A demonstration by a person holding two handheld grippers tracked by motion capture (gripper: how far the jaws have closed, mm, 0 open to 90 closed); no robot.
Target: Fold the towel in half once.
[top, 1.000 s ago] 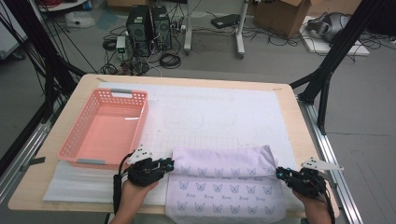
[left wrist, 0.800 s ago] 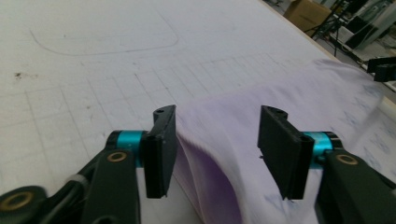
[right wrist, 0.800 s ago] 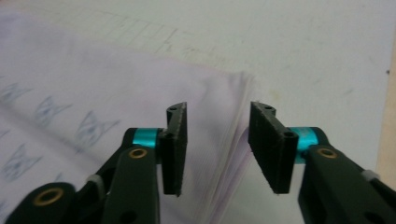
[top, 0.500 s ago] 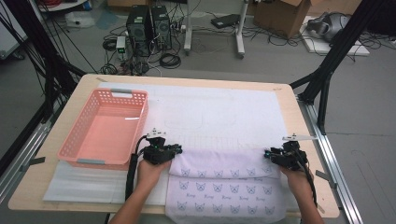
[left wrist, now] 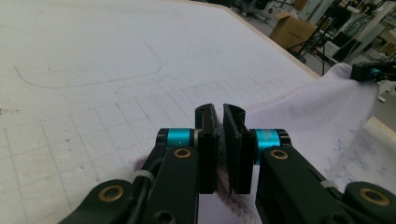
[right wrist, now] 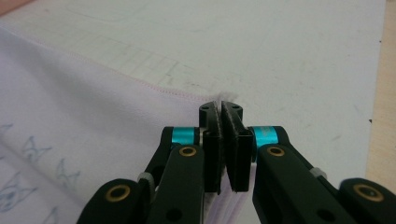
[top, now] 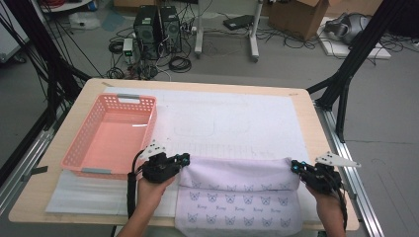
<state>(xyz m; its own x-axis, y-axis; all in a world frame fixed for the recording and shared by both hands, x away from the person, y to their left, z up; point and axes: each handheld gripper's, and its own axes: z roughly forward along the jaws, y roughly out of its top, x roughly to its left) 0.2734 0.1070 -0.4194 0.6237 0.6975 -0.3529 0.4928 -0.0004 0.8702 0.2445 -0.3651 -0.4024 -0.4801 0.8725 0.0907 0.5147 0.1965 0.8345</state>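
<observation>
A lilac cloth [top: 237, 202] printed with small cat faces lies at the table's front edge, its far part folded over in a raised band. My left gripper [top: 185, 159] is shut on the band's left end, and its jaws have just been closing with the cloth between them. In the left gripper view the pads [left wrist: 208, 135] of the left gripper [left wrist: 219, 111] pinch the cloth [left wrist: 303, 112]. My right gripper [top: 295, 167] is shut on the band's right end. The right gripper view has the right gripper [right wrist: 222, 106] clamping the hemmed corner of the cloth [right wrist: 70, 93].
A pink plastic basket [top: 74, 154] stands at the left of the table, just beyond my left hand. A white gridded mat [top: 232, 116] covers the tabletop past the cloth. The wooden table edge [top: 316, 123] runs along the right.
Both grippers went from the cloth's sides forward to its far folded edge and closed on it. They now hold that edge slightly lifted and drawn back a little.
</observation>
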